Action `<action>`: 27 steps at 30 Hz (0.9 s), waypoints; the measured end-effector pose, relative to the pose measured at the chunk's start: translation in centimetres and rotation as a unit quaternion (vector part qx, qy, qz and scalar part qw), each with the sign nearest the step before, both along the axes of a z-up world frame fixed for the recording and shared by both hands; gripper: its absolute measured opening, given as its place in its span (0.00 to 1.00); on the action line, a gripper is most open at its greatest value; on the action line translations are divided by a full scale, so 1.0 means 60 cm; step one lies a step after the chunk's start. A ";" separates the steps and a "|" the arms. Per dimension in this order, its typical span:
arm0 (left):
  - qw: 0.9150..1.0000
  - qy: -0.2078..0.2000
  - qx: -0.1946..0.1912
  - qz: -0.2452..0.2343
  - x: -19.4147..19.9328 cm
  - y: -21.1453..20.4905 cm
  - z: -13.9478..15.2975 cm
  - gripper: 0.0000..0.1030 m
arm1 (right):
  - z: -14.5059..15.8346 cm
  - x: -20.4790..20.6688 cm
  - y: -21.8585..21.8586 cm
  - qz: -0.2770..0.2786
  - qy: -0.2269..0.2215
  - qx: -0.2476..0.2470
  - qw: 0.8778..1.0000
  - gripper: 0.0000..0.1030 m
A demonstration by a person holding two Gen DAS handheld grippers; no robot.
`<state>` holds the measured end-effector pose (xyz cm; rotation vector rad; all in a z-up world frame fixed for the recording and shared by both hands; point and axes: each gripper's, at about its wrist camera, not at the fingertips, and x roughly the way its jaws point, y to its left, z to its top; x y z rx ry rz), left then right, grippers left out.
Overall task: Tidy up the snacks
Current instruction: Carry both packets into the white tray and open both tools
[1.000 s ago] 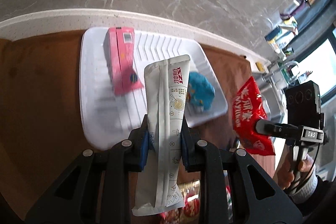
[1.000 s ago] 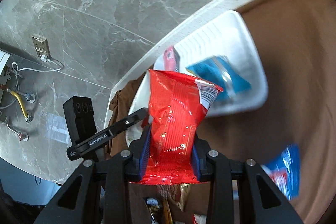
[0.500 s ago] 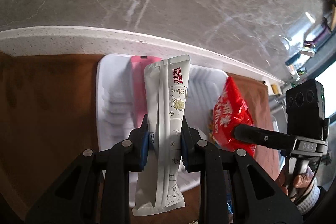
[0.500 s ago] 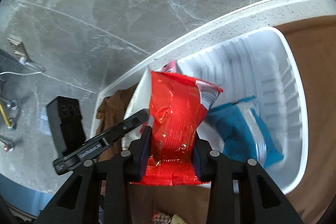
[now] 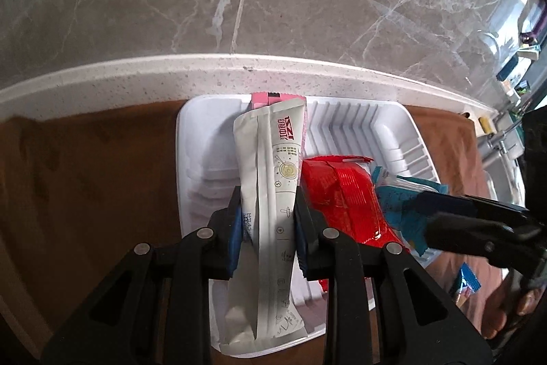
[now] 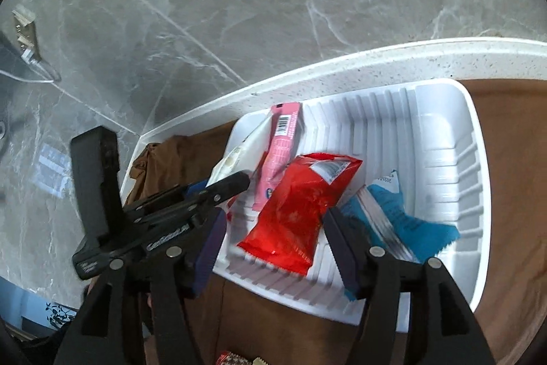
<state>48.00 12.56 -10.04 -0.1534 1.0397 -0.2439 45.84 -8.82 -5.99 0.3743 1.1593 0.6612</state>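
1. Red bag (image 6: 301,214) lies in the white tray (image 6: 475,139).
2. Right gripper (image 6: 273,238), jaws just opened, stands spread around it, pads clear.
3. Left gripper (image 5: 266,228) pinches a white pack (image 5: 270,194) over the tray.

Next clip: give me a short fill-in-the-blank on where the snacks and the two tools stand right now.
1. The left tool is shut on the ____ packet.
2. The red bag lies in the white ____.
3. The right tool has just been opening, and its pads are ____ the red bag.
4. The pink box lies ____ the tray.

Missing words: white; tray; off; in
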 end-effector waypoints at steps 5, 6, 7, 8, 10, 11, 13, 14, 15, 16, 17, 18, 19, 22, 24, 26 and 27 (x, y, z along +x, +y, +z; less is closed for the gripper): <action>1.000 -0.025 0.002 -0.002 -0.011 -0.003 0.020 0.27 | 0.018 -0.027 -0.009 0.000 -0.010 0.001 1.000 0.64; 1.000 -0.027 -0.001 -0.002 -0.013 -0.001 0.023 0.27 | 0.021 -0.033 -0.011 0.000 -0.011 0.002 1.000 0.64; 1.000 -0.031 -0.002 0.001 -0.014 0.000 0.027 0.27 | 0.023 -0.039 -0.014 0.001 -0.012 0.000 1.000 0.64; 0.999 -0.034 -0.004 0.004 -0.015 0.004 0.031 0.28 | 0.025 -0.043 -0.012 0.001 -0.013 0.000 1.000 0.64; 0.999 -0.038 -0.011 0.002 -0.020 0.007 0.038 0.28 | 0.027 -0.053 -0.017 0.001 -0.013 0.001 1.000 0.65; 0.999 -0.041 -0.011 0.002 -0.025 0.008 0.044 0.28 | 0.028 -0.059 -0.021 0.000 -0.014 0.001 1.000 0.65; 0.999 -0.049 -0.008 -0.003 -0.037 0.010 0.057 0.28 | 0.035 -0.074 -0.026 0.000 -0.022 -0.007 1.000 0.65; 0.999 -0.053 -0.009 -0.007 -0.045 0.009 0.064 0.28 | 0.038 -0.080 -0.029 0.001 -0.025 -0.010 1.000 0.65; 0.998 -0.058 -0.009 -0.010 -0.054 0.010 0.072 0.28 | 0.042 -0.092 -0.035 0.002 -0.030 -0.016 0.999 0.67; 0.998 -0.060 -0.009 -0.013 -0.062 0.007 0.076 0.28 | 0.045 -0.099 -0.036 0.001 -0.033 -0.021 0.999 0.71; 0.998 -0.060 -0.012 -0.018 -0.073 0.006 0.080 0.28 | 0.047 -0.108 -0.040 0.000 -0.037 -0.025 0.999 0.72; 0.998 -0.059 -0.015 -0.022 -0.083 0.004 0.082 0.28 | 0.050 -0.121 -0.046 0.002 -0.041 -0.029 0.999 0.72; 0.998 -0.058 -0.017 -0.025 -0.094 0.003 0.084 0.28 | 0.052 -0.133 -0.050 0.003 -0.044 -0.036 0.998 0.72; 0.998 -0.051 -0.015 -0.044 -0.135 -0.004 0.082 0.28 | 0.055 -0.165 -0.064 0.005 -0.048 -0.058 0.997 0.72; 0.997 -0.047 -0.012 -0.054 -0.163 -0.012 0.076 0.28 | 0.054 -0.191 -0.076 0.005 -0.050 -0.071 0.996 0.72; 0.997 -0.039 -0.009 -0.067 -0.193 -0.018 0.069 0.28 | 0.051 -0.211 -0.082 0.006 -0.048 -0.081 0.996 0.73; 0.997 -0.034 -0.005 -0.072 -0.210 -0.021 0.065 0.28 | 0.047 -0.226 -0.088 0.004 -0.045 -0.087 0.995 0.73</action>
